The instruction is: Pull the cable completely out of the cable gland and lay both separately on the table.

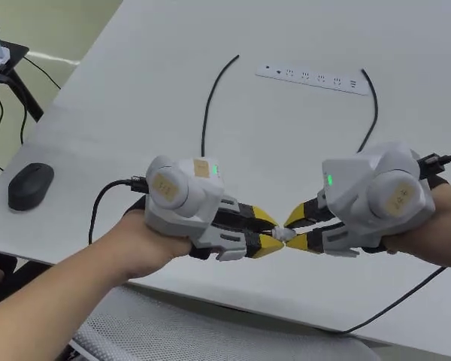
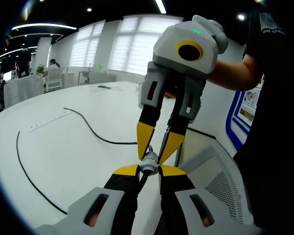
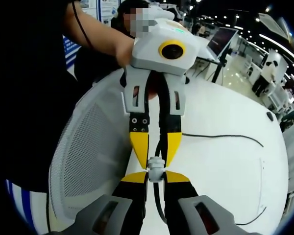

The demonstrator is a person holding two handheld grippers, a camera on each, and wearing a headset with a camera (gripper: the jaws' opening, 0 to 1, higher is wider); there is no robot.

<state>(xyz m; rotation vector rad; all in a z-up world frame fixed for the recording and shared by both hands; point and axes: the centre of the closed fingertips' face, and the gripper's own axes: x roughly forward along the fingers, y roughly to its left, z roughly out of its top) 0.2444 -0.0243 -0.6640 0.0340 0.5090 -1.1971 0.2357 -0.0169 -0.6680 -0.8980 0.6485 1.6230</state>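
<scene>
Left gripper (image 1: 273, 235) and right gripper (image 1: 293, 230) meet tip to tip above the table (image 1: 135, 113), toward 6 o'clock in the head view. Each has its jaws narrowed onto one end of the small pale cable gland (image 1: 284, 234) (yellow fingertips partly hide the exact pinch). The gland's long axis runs 9 to 3 o'clock there, in line with both grippers. A black cable (image 3: 157, 198) threads through it, passing between the right gripper's jaws at 6 o'clock in the right gripper view and between the left's at 12.
</scene>
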